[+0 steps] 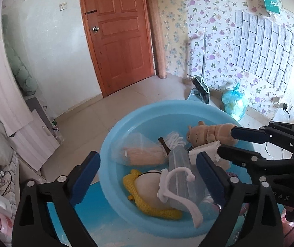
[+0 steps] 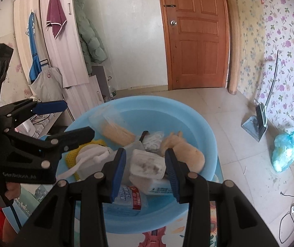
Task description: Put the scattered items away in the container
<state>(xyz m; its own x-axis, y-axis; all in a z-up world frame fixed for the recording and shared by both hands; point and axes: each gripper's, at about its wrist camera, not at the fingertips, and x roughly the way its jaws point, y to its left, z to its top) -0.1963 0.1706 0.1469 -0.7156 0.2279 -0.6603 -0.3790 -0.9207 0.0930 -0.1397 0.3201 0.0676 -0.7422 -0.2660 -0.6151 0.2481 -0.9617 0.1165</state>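
Several items already piled in the round light-blue plastic basin; final placing looks the step in hand. Left gripper spread wide, holding nothing, above the basin. Right gripper spread around a white rectangular box, contact unclear. Tan plush toy inside, long axis running toward the far rim, head that way. Next: probably pull clear and look for strays.

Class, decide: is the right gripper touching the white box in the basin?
Cannot tell. In the right wrist view the right gripper straddles the white box with open jaws; no view plainly shows contact or gap.
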